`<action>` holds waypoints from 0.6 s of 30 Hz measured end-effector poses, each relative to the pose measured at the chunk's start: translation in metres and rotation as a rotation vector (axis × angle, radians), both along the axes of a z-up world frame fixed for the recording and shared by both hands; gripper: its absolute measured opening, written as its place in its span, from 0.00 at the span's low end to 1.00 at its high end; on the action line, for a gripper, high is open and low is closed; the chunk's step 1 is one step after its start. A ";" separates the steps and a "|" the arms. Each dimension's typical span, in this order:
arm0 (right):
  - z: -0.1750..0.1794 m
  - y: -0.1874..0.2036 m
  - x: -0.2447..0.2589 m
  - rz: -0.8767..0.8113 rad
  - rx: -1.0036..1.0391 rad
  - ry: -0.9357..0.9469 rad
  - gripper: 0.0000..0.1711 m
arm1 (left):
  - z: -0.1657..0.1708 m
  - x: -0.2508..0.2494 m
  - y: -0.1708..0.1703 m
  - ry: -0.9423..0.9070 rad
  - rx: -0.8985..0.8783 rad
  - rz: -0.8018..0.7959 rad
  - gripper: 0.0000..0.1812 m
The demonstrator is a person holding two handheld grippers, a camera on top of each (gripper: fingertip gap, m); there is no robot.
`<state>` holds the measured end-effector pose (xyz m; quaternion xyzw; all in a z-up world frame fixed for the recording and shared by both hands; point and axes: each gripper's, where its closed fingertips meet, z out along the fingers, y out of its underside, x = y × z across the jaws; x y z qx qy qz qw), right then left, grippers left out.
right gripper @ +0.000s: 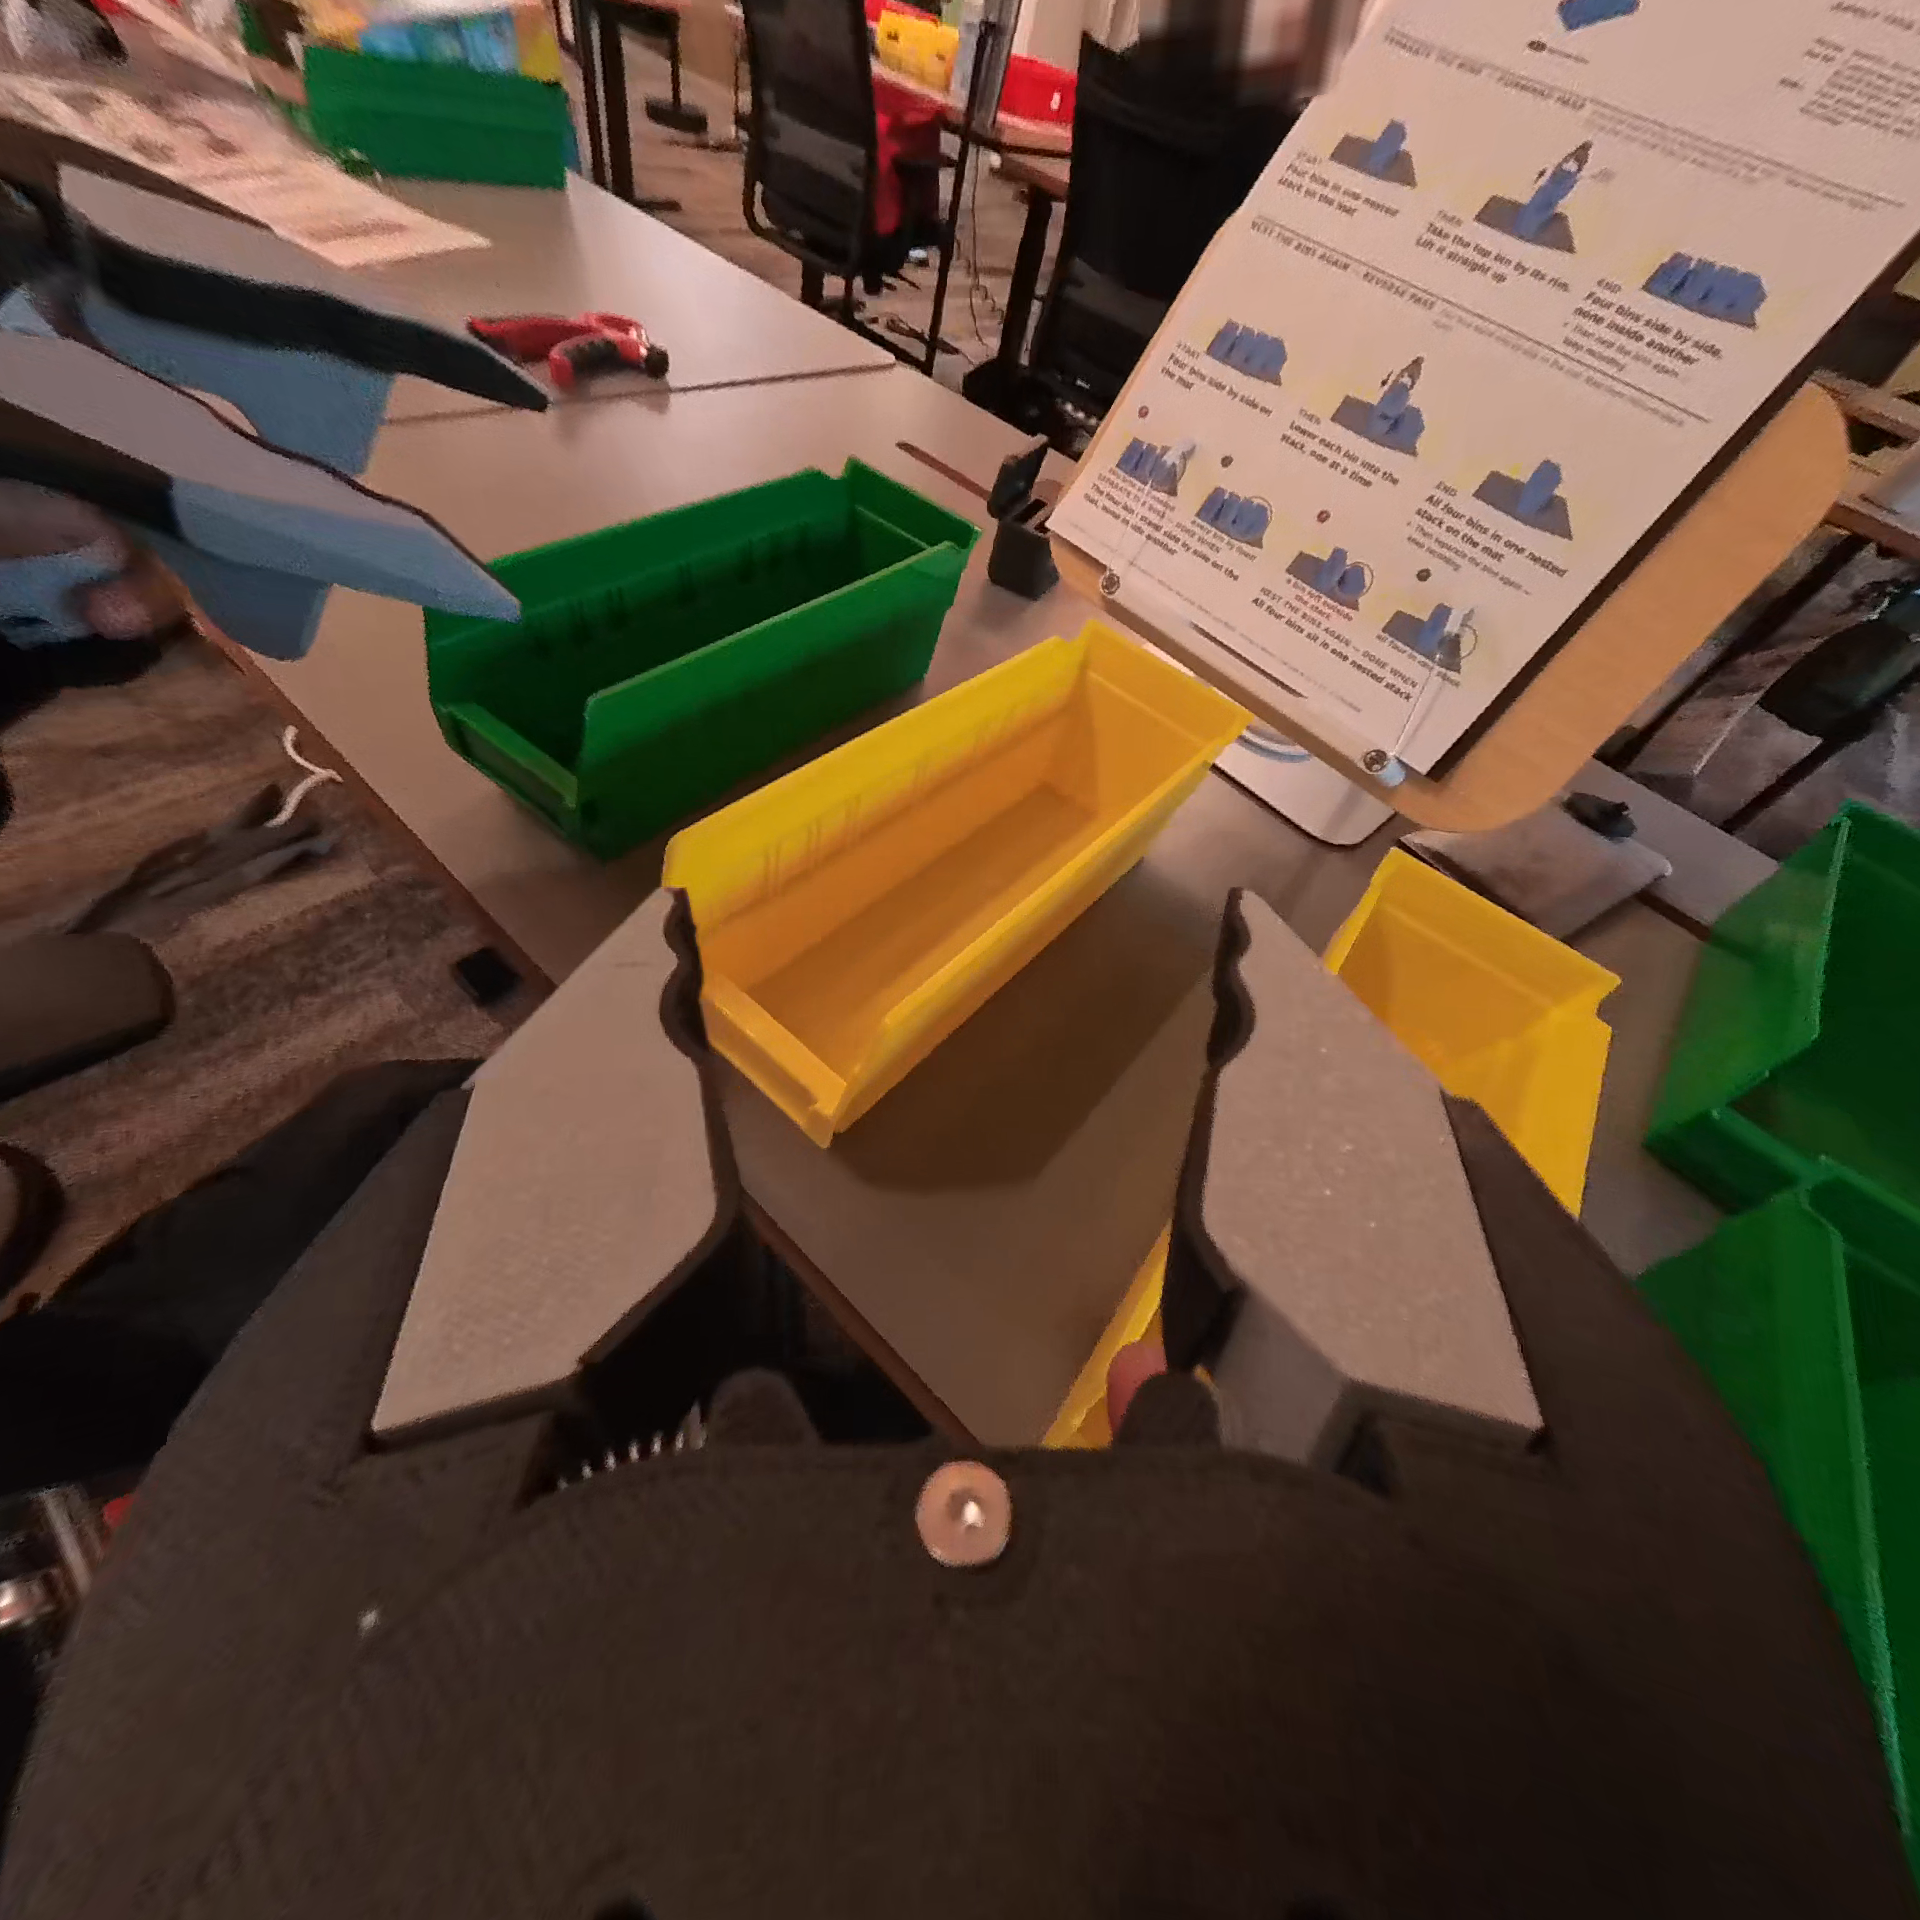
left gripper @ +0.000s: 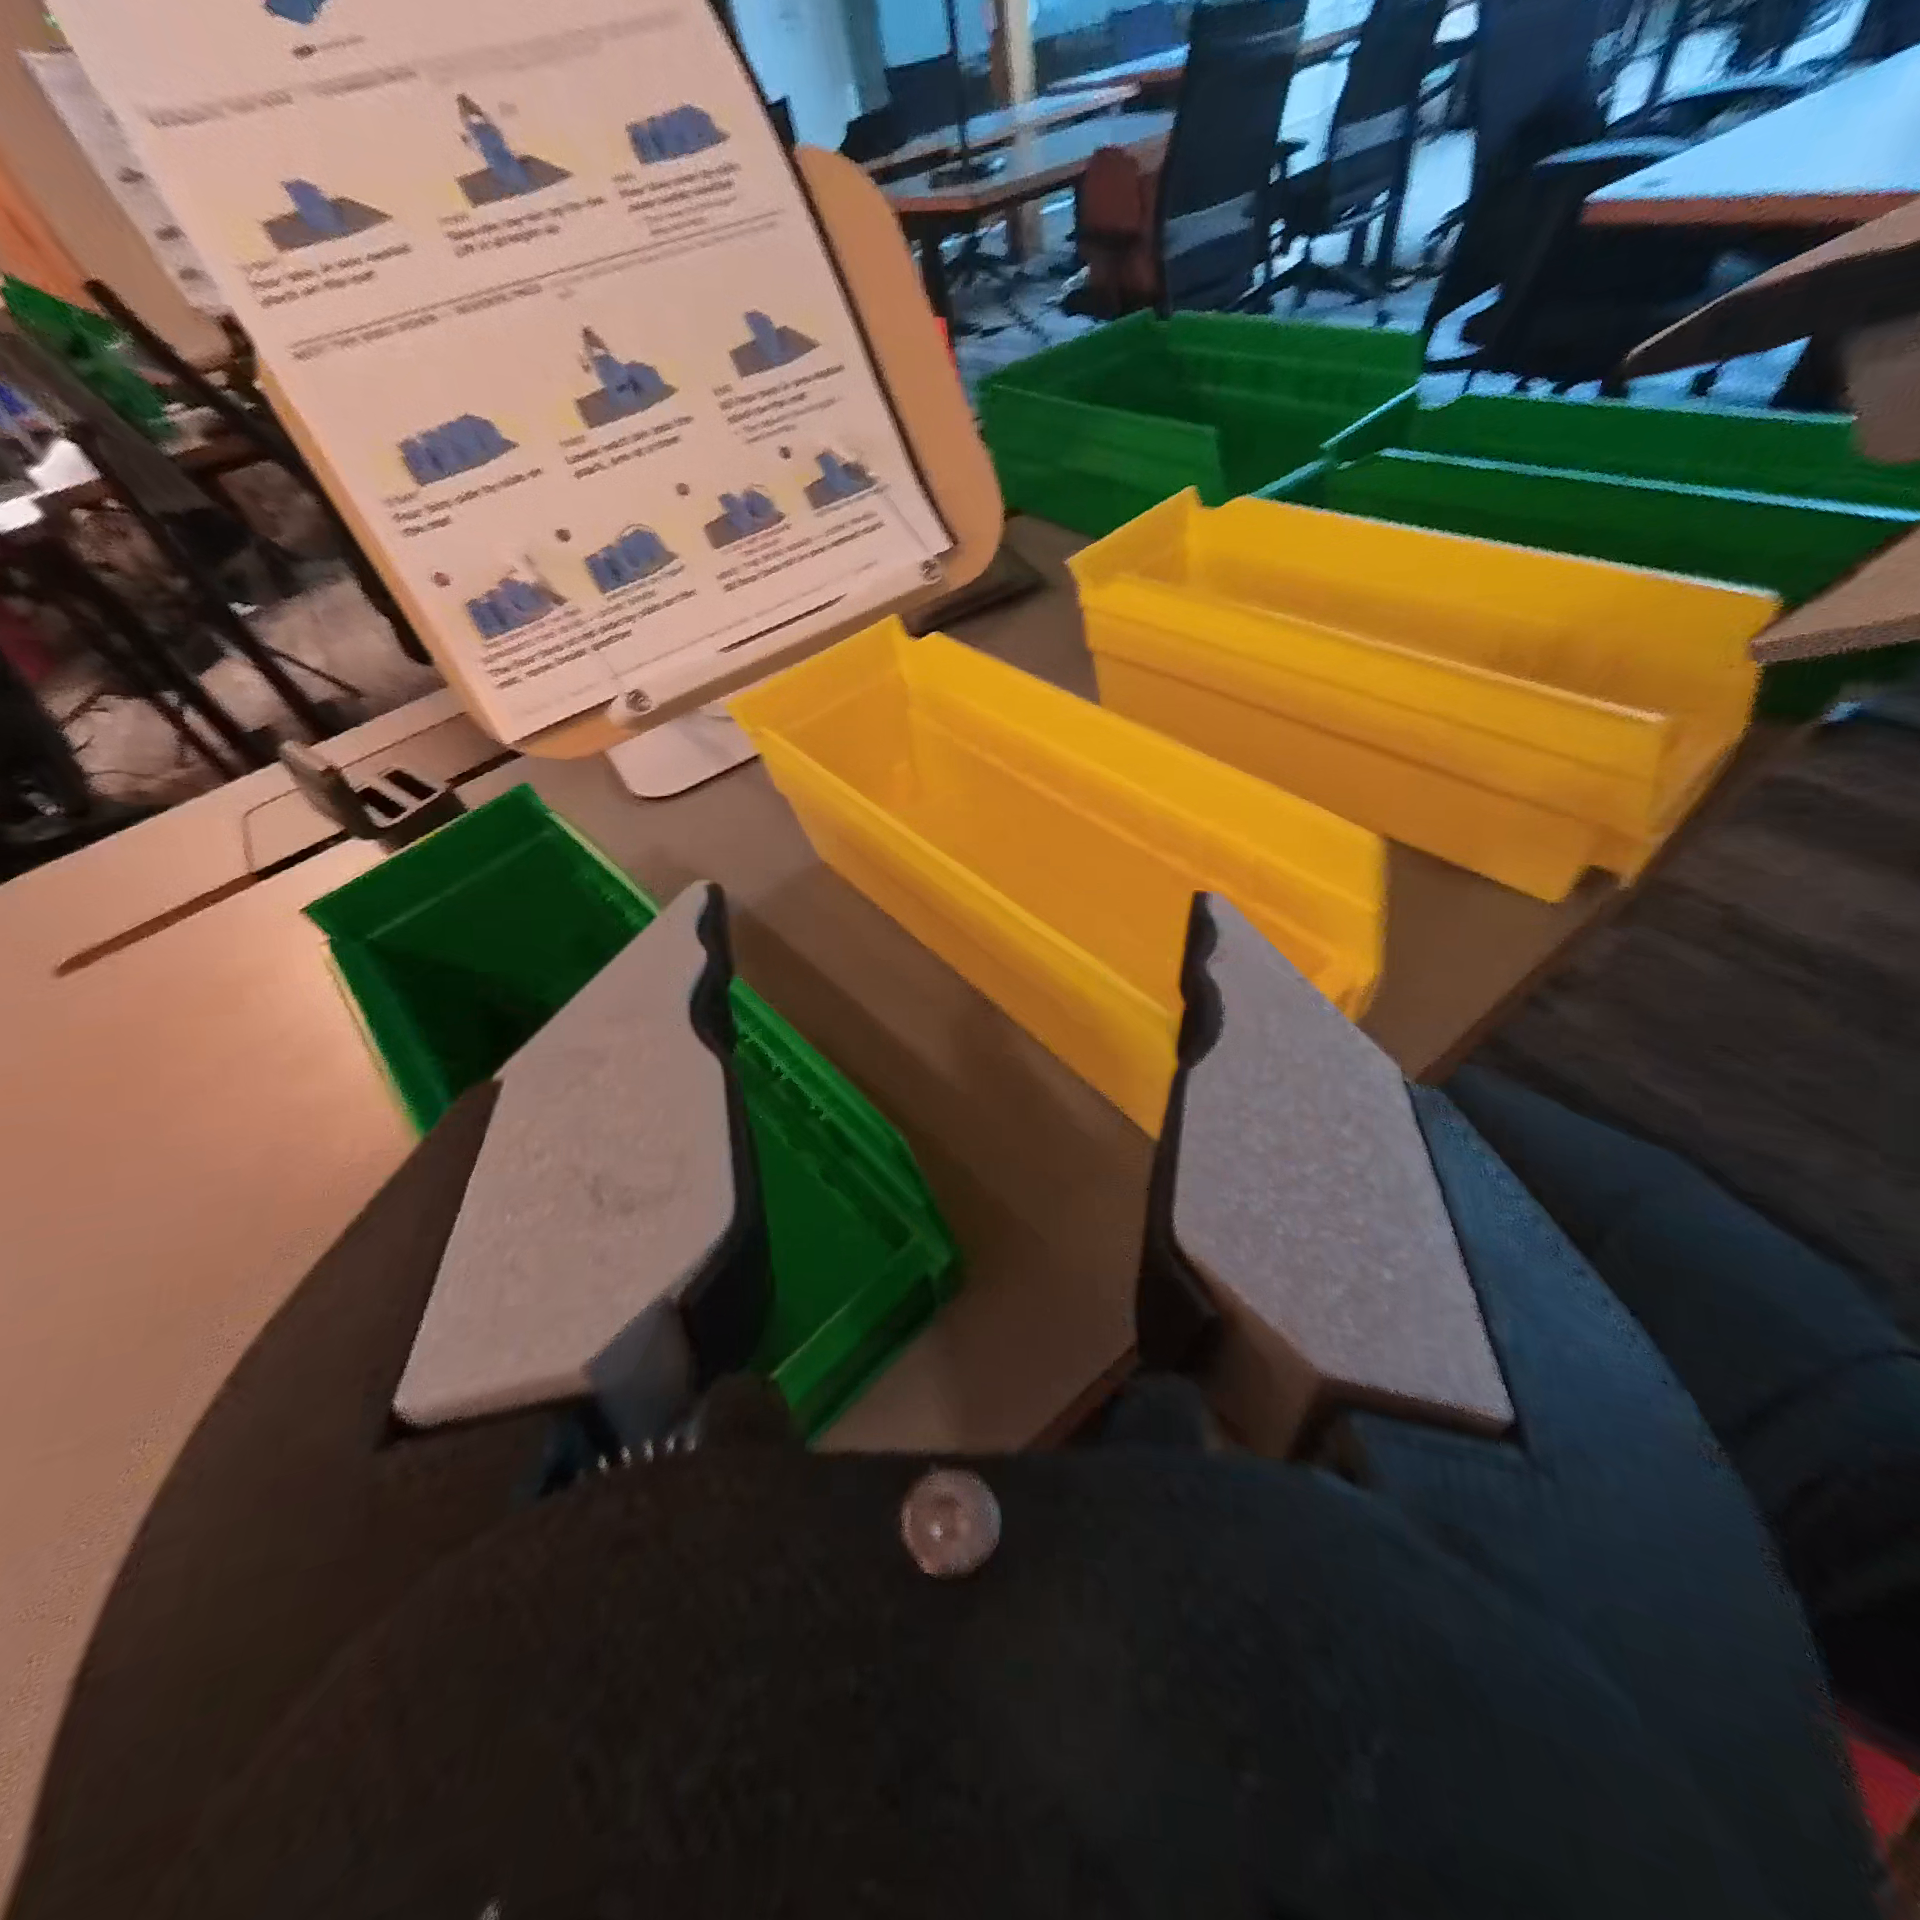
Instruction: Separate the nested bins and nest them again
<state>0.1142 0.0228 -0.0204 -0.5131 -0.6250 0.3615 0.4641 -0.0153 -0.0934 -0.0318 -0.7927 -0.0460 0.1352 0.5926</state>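
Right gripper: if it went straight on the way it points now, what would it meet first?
Probably the nearer yellow bin, just beyond the open right gripper, toward the left finger. Depth is unclear.

Our left gripper (left gripper: 951, 935) has a broad, rough-grained black body with one round silver screw (left gripper: 950, 1523) at its centre. Two flat grey fingers (left gripper: 592, 1164) taper to points, each edged inside with a wavy black pad. A toothed black rack shows at the base of the left finger. Our right gripper (right gripper: 956, 940) is built alike: black textured body, silver screw (right gripper: 962, 1512), grey fingers (right gripper: 1340, 1174) with scalloped black inner edges, and rack teeth at the left finger's root. Seen from the right wrist view, the left gripper's fingers look pale blue-grey below, with black trim.
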 end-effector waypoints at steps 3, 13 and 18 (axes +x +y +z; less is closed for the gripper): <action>0.006 0.000 0.002 0.013 -0.049 0.029 0.57 | 0.007 -0.006 -0.003 0.025 0.014 0.019 0.47; -0.005 -0.013 -0.019 0.074 -0.079 -0.011 0.64 | 0.000 -0.013 -0.016 -0.009 -0.002 0.054 0.45; 0.003 -0.035 -0.025 0.183 -0.105 0.013 0.72 | -0.006 -0.015 -0.029 -0.013 -0.026 0.084 0.46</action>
